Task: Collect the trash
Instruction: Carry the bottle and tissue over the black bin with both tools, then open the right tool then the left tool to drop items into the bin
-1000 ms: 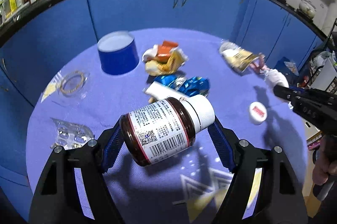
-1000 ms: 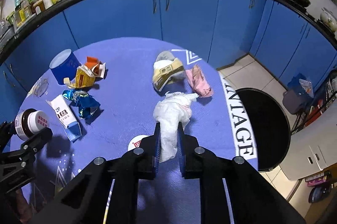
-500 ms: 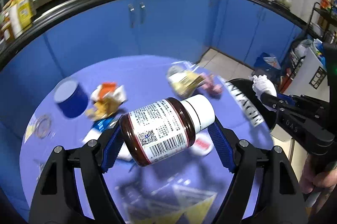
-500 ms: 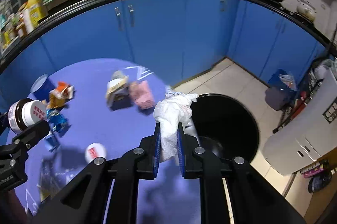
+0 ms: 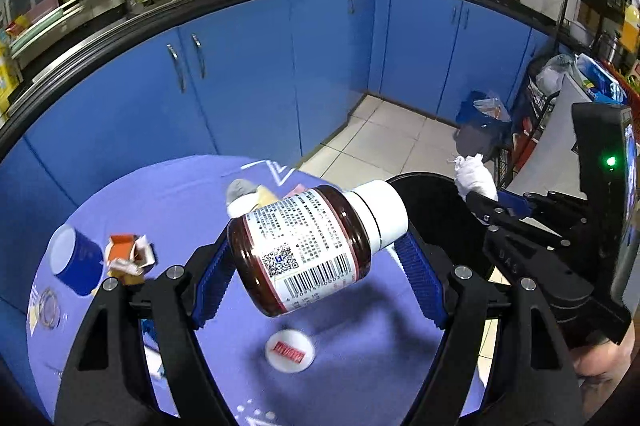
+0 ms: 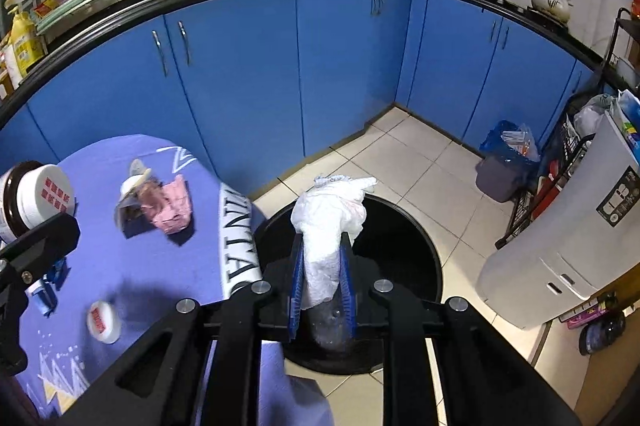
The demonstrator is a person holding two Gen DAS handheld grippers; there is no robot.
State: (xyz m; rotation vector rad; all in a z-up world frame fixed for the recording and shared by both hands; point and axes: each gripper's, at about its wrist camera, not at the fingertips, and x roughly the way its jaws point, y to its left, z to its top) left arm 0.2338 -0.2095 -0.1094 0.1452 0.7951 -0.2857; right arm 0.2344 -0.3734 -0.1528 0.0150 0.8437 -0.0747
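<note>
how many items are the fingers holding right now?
2. A brown pill bottle in the left gripper, and a white tissue wad in the right gripper over the black bin.

Purple tablecloth [image 6: 132, 258] carries a blue cup [image 5: 74, 260], white lid [image 5: 290, 348], and, seemingly, crumpled wrappers [image 6: 168, 204].

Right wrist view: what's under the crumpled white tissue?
The round black trash bin on the tiled floor, its dark opening directly beneath the crumpled white tissue in the right hand-held gripper. Bin contents are not visible: the interior is dark and partly covered.
</note>
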